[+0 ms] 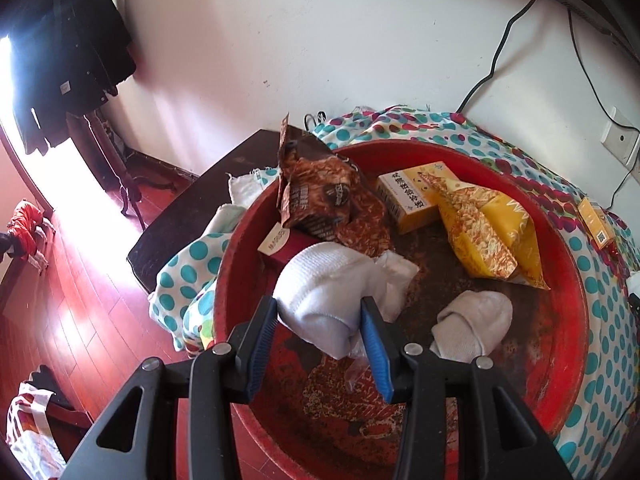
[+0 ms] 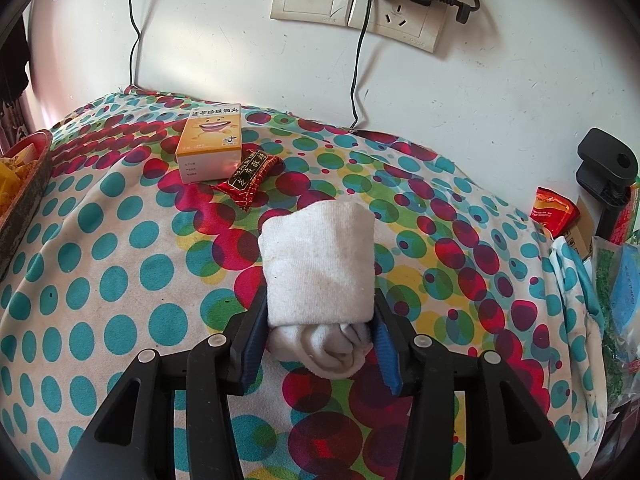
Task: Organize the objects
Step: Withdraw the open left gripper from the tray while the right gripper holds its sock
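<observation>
My left gripper [image 1: 320, 312] is shut on a rolled white sock [image 1: 324, 292] and holds it over the red round tray [image 1: 568, 280]. In the tray lie a second white sock [image 1: 472, 324], a brown snack bag [image 1: 324, 196], a yellow snack bag [image 1: 488, 228], a yellow box [image 1: 412, 196] and a dark red box [image 1: 284, 246]. My right gripper [image 2: 320, 316] is shut on another rolled white sock [image 2: 320, 264] just above the dotted cloth [image 2: 120, 280]. A yellow box [image 2: 210, 142] and a red snack bar [image 2: 248, 178] lie on the cloth beyond it.
The tray's edge [image 2: 28, 184] shows at the left of the right wrist view. A black clamp [image 2: 608, 176], a red packet [image 2: 554, 210] and bags [image 2: 616, 300] crowd the right edge. Wall sockets with cables [image 2: 400, 12] hang behind. A dark table edge [image 1: 192, 208] drops to wooden floor [image 1: 68, 300].
</observation>
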Action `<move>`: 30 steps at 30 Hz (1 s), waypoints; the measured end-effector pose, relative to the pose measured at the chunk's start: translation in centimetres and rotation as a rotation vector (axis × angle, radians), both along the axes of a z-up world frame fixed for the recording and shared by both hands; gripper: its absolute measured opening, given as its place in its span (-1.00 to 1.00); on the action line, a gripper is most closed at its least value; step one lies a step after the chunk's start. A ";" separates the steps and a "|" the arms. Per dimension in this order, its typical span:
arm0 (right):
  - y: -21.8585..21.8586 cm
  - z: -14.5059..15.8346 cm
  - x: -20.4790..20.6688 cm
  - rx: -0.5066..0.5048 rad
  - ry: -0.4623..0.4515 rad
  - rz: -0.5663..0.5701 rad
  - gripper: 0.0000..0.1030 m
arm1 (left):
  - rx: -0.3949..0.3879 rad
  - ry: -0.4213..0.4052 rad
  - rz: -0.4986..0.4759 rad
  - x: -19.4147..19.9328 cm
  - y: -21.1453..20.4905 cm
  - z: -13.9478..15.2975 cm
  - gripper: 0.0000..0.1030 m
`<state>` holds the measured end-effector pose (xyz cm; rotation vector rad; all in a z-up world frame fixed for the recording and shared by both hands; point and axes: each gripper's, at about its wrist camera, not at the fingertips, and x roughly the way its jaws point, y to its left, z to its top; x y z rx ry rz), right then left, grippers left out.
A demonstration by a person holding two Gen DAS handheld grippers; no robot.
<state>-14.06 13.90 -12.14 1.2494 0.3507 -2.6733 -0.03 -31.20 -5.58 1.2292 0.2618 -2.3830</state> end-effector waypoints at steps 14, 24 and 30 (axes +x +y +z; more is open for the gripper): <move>0.1 0.1 0.0 0.004 0.001 -0.003 -0.07 | 0.035 0.002 0.075 2.5 -0.5 0.0 0.03; 0.1 -0.1 0.0 -0.005 -0.002 -0.006 -0.07 | 0.012 0.129 -0.085 2.4 6.6 1.7 0.03; 0.6 -0.2 -0.2 -0.015 -0.007 -0.014 0.00 | 0.003 0.211 -0.213 1.5 12.2 1.6 0.04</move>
